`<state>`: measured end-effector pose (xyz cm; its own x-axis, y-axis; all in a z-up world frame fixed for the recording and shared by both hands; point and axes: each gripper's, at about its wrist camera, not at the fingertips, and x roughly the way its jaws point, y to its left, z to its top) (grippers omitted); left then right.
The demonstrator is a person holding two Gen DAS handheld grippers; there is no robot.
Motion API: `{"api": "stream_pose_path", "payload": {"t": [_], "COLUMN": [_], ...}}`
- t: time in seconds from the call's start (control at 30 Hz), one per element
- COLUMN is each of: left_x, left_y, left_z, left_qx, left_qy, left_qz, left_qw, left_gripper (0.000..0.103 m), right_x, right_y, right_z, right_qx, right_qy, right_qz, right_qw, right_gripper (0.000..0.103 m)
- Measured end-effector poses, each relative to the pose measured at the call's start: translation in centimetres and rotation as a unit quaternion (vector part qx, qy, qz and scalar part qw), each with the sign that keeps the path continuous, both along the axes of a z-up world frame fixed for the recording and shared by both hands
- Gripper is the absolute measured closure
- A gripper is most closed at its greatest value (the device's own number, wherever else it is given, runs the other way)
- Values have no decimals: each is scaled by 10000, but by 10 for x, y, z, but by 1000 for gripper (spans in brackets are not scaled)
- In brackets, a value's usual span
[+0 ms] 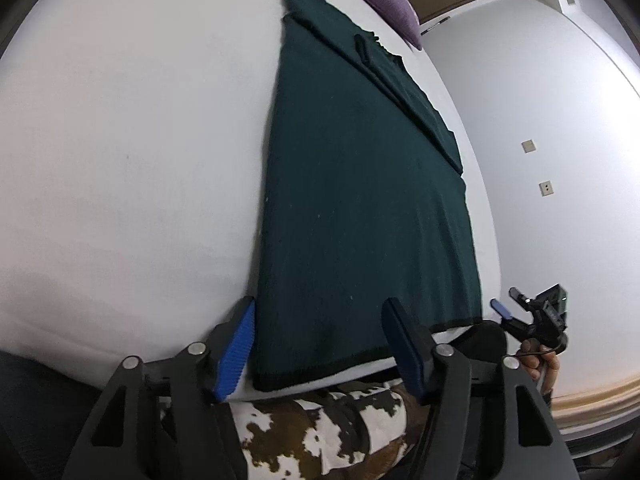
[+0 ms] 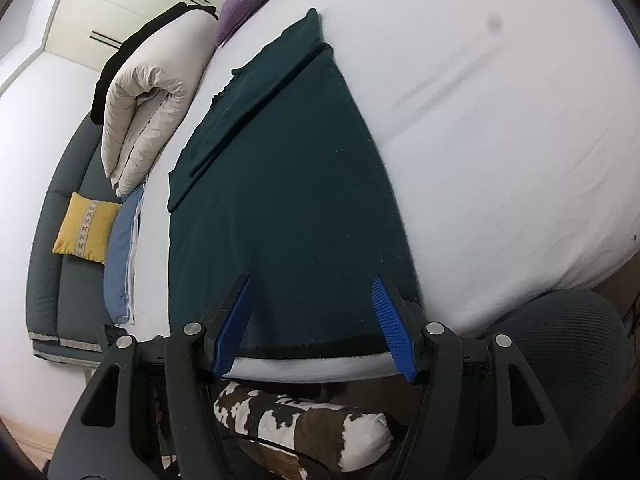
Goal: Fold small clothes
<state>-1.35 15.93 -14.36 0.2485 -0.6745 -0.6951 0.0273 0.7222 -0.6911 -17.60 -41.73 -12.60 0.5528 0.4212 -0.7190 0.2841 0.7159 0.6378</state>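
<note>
Dark green knitted garment (image 1: 360, 208) lies flat on the white bed sheet (image 1: 120, 160), long axis running from 6 o'clock to 12 o'clock in both wrist views; one side is folded inward as a narrow strip along the far half, at 1 o'clock in the left wrist view and 10 o'clock in the right wrist view (image 2: 280, 184); black-trimmed hem lies nearest the cameras, just short of the mattress edge

Left gripper (image 1: 320, 344) sits at 6 o'clock over the hem's left corner; fingers (image 1: 236, 356) spread wide, nothing between them; contact with the cloth cannot be told

Right gripper (image 2: 312, 328) sits at 6 o'clock over the hem; fingers (image 2: 394, 328) spread wide, holding nothing; the same tool appears in the left wrist view at 4 o'clock (image 1: 508, 304), off the garment's right corner, held in a hand (image 1: 540, 360)

Surroundings: purple cushion (image 1: 388, 0) at 12 o'clock beyond the garment; folded cream duvet (image 2: 148, 96) at 10 o'clock; yellow cushion (image 2: 86, 226) and blue pillow (image 2: 120, 256) at 9 o'clock on a grey sofa (image 2: 52, 240); cow-print fabric (image 2: 304, 428) at 6 o'clock below the bed edge; dark mesh chair (image 2: 572, 344) at 4 o'clock
</note>
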Motion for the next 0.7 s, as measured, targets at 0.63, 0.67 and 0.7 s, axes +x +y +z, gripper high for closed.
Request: {"api": "stream_pose_path", "payload": {"t": [0.63,0.67,0.7], "left_x": [-8,-9,-10], "left_y": [4,4,5], "left_z": [-4,-4,-3], "left_qx": [72,75,74], "left_qy": [233,225,212], "left_qz": [78,86,98], "left_qw": [9997,9997,9997], "left_gripper": [95,96,96], "right_x": [16,18,19], "right_y": [1,1,1], "right_z": [-32,-34,-36], "right_qx": [-199,-163,-148], "right_qy": [1005,1021,1052], "right_qz": [297,333,361], "right_qw": [9943,9941,9937], "right_gripper": [46,46,46]}}
